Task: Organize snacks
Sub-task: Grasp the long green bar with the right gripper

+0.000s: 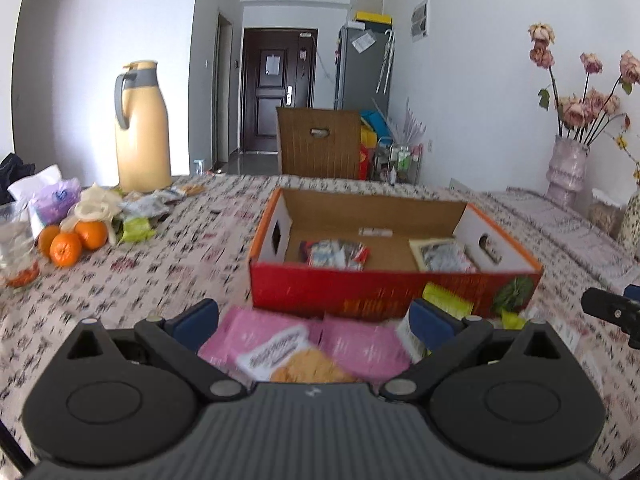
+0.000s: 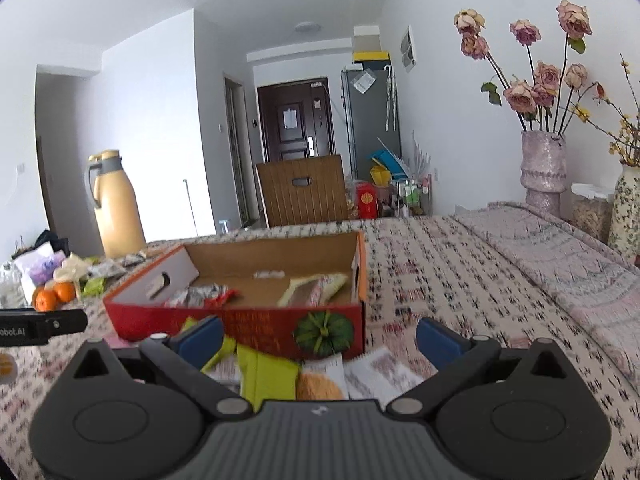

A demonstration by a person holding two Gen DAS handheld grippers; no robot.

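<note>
Cardboard box (image 1: 394, 292), red outside, sits open-topped on the patterned table (image 1: 180, 264) as the collecting point; two snack packets (image 1: 338, 254) already lie inside. Left gripper (image 1: 316, 320) fingers stand apart over a pink packet (image 1: 280, 344) just in front of the box, none gripped. Right gripper (image 2: 320, 338) fingers likewise apart above green packets (image 2: 268, 372). Packet print is blurred, unreadable. "obot.AI" shows on the left gripper's side in the right view.
</note>
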